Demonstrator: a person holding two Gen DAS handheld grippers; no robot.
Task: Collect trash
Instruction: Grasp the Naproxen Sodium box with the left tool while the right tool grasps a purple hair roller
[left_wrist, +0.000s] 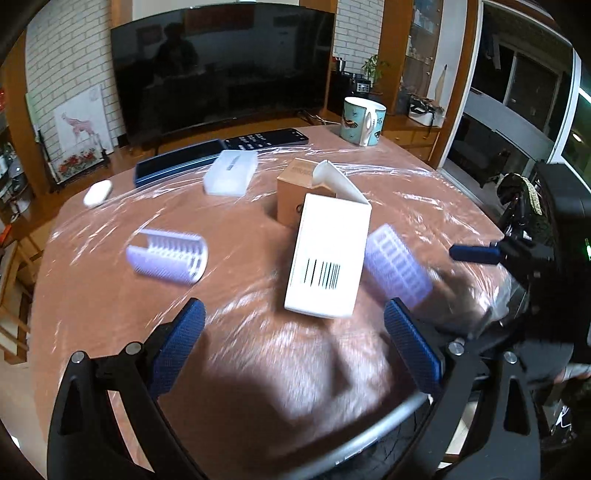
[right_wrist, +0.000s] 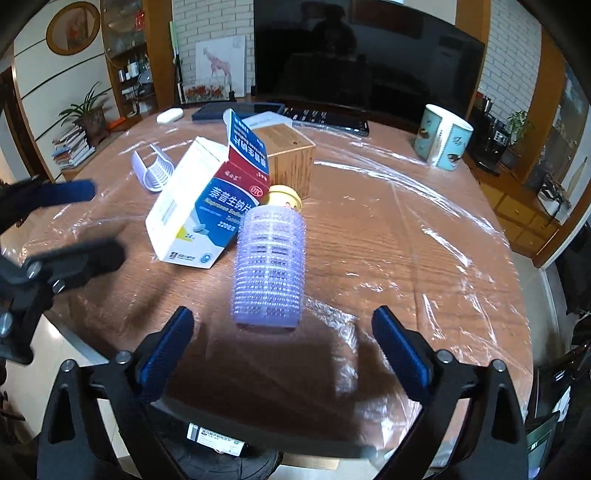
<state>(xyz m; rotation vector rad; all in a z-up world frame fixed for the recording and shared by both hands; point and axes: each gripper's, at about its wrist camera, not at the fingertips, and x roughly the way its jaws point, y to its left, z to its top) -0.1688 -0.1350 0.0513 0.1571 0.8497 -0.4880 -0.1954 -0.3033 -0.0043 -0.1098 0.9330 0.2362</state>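
On table (right_wrist: 406, 240): two purple rollers (right_wrist: 271, 269).

Both grippers are held above the near edge of the tabletop and tilted downward. The left gripper (left_wrist: 293, 332) is spread wide, nothing gripped between its blue pads. The right gripper (right_wrist: 282, 338) is likewise held apart, empty.

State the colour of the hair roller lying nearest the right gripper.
Pale lilac hair roller, bristly; clearest in the right wrist view.
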